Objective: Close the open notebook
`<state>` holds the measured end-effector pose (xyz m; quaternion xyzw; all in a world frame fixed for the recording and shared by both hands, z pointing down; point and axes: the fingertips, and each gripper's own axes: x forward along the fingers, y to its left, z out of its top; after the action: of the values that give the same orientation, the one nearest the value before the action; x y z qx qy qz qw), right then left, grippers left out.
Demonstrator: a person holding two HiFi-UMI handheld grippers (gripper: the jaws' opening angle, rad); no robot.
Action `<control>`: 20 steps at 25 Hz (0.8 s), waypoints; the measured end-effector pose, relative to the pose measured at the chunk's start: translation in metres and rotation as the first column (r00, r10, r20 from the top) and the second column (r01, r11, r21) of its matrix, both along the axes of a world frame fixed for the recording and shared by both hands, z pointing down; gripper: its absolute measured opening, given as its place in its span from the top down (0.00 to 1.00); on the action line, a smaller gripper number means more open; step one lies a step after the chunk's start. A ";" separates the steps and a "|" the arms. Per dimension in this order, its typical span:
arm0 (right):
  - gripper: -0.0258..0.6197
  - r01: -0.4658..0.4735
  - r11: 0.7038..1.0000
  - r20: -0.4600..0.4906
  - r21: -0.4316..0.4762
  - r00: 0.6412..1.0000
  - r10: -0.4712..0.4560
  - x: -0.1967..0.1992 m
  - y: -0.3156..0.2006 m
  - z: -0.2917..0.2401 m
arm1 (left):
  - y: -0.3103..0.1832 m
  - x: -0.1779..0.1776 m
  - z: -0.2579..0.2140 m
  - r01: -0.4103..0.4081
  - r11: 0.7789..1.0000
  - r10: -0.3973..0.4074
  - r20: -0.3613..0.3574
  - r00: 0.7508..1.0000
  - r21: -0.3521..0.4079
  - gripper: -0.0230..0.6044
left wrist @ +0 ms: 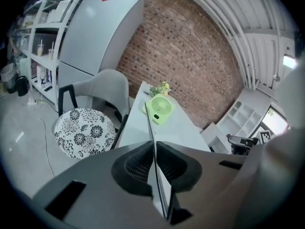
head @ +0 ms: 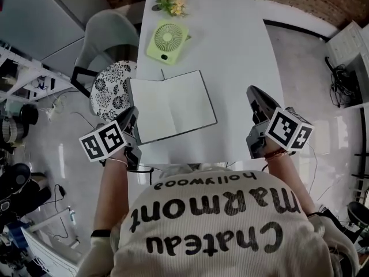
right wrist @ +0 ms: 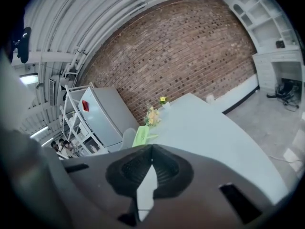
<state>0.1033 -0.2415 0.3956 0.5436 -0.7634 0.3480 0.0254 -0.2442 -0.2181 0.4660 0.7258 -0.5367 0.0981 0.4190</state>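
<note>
My left tongs (head: pixel 131 119) are clamped on the notebook (head: pixel 173 105) edge at its lower-left corner, I'd say to fold it shut. The right tongs (head: pixel 257 94) are closed and empty, parked right of it. The notebook lies open mid-frame on the table (head: pixel 236 51), with the fan (head: pixel 167 41) and flowers (head: pixel 172 0) above it. Brick wall (left wrist: pixel 190 46) behind.

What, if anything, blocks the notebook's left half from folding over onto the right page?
Nothing visible: the right page is bare, the fan lies beyond the notebook, and the right gripper hovers clear beside it.
</note>
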 end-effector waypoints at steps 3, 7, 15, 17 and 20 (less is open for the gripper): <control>0.96 0.022 1.000 0.013 0.003 1.000 -0.022 0.012 -0.003 0.000 | -0.002 0.008 -0.008 0.033 0.999 -0.033 0.014 0.999 0.020 0.93; 0.96 0.040 0.999 0.007 0.001 0.999 -0.040 0.028 -0.006 0.001 | -0.003 0.020 -0.017 0.059 0.997 -0.061 0.029 0.998 0.047 0.93; 0.96 0.088 0.996 0.016 0.015 0.996 -0.089 0.050 -0.018 0.001 | -0.009 0.051 -0.034 0.069 0.992 -0.076 0.059 0.995 0.106 0.92; 0.96 0.087 0.996 0.007 0.013 0.996 -0.087 0.056 -0.020 0.002 | -0.011 0.059 -0.036 0.072 0.991 -0.078 0.052 0.996 0.115 0.92; 0.96 0.098 0.995 0.020 0.020 0.995 -0.098 0.060 -0.021 0.001 | -0.014 0.067 -0.038 0.077 0.989 -0.084 0.055 0.995 0.124 0.92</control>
<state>0.1634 -0.2623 0.3961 0.5021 -0.7926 0.3447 0.0296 -0.1771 -0.2317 0.4275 0.7246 -0.5827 0.0698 0.3612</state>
